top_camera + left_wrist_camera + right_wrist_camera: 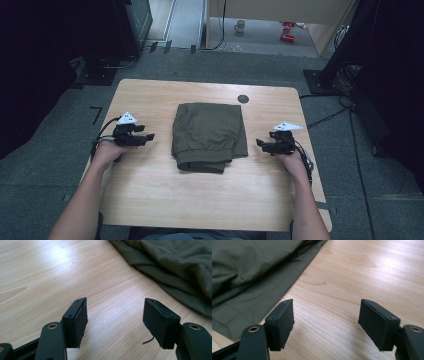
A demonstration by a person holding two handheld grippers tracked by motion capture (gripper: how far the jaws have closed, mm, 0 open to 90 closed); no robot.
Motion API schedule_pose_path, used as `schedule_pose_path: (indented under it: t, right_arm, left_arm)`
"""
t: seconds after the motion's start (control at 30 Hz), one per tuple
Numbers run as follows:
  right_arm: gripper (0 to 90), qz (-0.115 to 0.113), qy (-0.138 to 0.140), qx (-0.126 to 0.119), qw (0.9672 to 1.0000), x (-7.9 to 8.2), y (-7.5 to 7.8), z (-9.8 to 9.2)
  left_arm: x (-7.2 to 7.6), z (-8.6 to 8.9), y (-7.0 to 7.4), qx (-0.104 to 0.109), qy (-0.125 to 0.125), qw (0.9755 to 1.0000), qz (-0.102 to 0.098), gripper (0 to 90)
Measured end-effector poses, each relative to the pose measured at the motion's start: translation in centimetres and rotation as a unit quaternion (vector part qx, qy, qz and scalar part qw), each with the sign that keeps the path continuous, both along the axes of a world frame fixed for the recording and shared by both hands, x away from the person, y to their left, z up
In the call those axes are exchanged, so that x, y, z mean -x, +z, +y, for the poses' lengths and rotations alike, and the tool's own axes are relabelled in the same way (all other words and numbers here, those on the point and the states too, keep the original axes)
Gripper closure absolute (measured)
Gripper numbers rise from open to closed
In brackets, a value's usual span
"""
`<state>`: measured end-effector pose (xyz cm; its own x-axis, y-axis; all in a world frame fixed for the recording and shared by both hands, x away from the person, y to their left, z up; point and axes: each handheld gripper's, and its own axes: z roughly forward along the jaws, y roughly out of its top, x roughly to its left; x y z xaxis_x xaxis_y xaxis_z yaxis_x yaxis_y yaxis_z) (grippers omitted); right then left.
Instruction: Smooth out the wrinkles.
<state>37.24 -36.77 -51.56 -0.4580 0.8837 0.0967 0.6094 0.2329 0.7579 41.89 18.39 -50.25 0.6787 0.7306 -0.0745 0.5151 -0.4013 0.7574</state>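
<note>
Left gripper point(115, 315) jaws gape over bare table point(50, 270), beside folded olive garment point(180, 265).

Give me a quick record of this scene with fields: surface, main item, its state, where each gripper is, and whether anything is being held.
surface: light wooden table
main item: olive-green garment
state: folded into a rough rectangle, lying flat near the table's middle
left gripper: left of the garment, jaws open, pointing toward it, apart from the cloth
right gripper: right of the garment, jaws open, pointing toward it, apart from the cloth
held: nothing between either pair of jaws
other: small dark round spot on the table beyond the garment
</note>
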Motion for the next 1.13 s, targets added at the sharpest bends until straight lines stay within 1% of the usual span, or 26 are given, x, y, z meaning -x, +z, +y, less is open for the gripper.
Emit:
schedule_pose_path:
  t: [0.03, 0.1, 0.17, 0.2, 0.3, 0.37, 0.4, 0.47, 0.57, 0.6, 0.63, 0.7, 1.0, 1.13]
  right_arm:
    - [27.5, 0.003, 0.000, 0.003, 1.0000, 0.0, -0.1, -0.1]
    - [27.1, 0.008, -0.001, 0.012, 0.9999, -0.1, -0.4, -0.2]
    - [26.1, 0.007, -0.002, 0.014, 0.9999, -0.1, -0.6, -0.2]
    - [25.8, 0.005, -0.002, 0.016, 0.9998, -0.1, -0.6, -0.3]
    - [24.4, 0.001, -0.002, 0.019, 0.9998, -0.1, -0.7, -0.3]
    - [23.8, -0.001, -0.001, 0.022, 0.9998, -0.1, -0.7, -0.2]
    - [22.4, -0.005, 0.004, 0.032, 0.9995, 0.0, -0.8, 0.0]
    - [22.1, -0.005, 0.004, 0.033, 0.9994, 0.0, -0.8, 0.0]
    - [21.8, -0.005, 0.004, 0.033, 0.9994, 0.0, -0.8, 0.0]
    - [20.9, -0.004, 0.005, 0.033, 0.9994, 0.0, -0.8, 0.0]
    - [20.9, -0.004, 0.005, 0.033, 0.9994, 0.0, -0.8, 0.0]
    - [19.4, -0.003, 0.007, 0.035, 0.9994, 0.0, -0.8, 0.2]
    - [18.5, -0.002, 0.008, 0.035, 0.9994, 0.0, -0.8, 0.2]
    - [17.2, -0.001, 0.008, 0.035, 0.9994, 0.0, -0.8, 0.3]
  left_arm:
    - [0.0, 0.1, -0.1, -0.004, 0.000, 1.0000, 0.000, 36.5]
    - [0.0, 0.2, -0.3, -0.003, 0.003, 1.0000, 0.003, 36.4]
    - [0.0, 0.4, -0.5, -0.004, 0.004, 1.0000, 0.005, 36.3]
    - [-0.1, 0.6, -0.8, -0.005, 0.007, 0.9999, 0.010, 36.3]
    - [-0.1, 0.7, -1.0, -0.009, 0.005, 0.9999, 0.011, 34.8]
    - [-0.1, 0.7, -1.2, -0.012, 0.000, 0.9999, 0.003, 34.6]
    - [-0.1, 0.8, -1.3, -0.012, -0.003, 0.9999, -0.001, 34.2]
    - [-0.1, 0.8, -1.3, -0.010, -0.003, 0.9999, -0.003, 32.3]
    - [-0.1, 0.8, -1.4, -0.011, 0.003, 0.9999, -0.005, 30.6]
    - [-0.1, 0.7, -1.4, -0.017, 0.008, 0.9998, -0.007, 29.4]
    - [-0.1, 0.7, -1.4, -0.017, 0.008, 0.9998, -0.007, 28.7]
    - [-0.1, 0.6, -1.4, -0.022, 0.012, 0.9996, -0.009, 28.4]
    - [-0.1, 0.6, -1.4, -0.026, 0.021, 0.9994, -0.011, 27.4]
    - [-0.1, 0.5, -1.4, -0.031, 0.021, 0.9992, -0.013, 27.1]
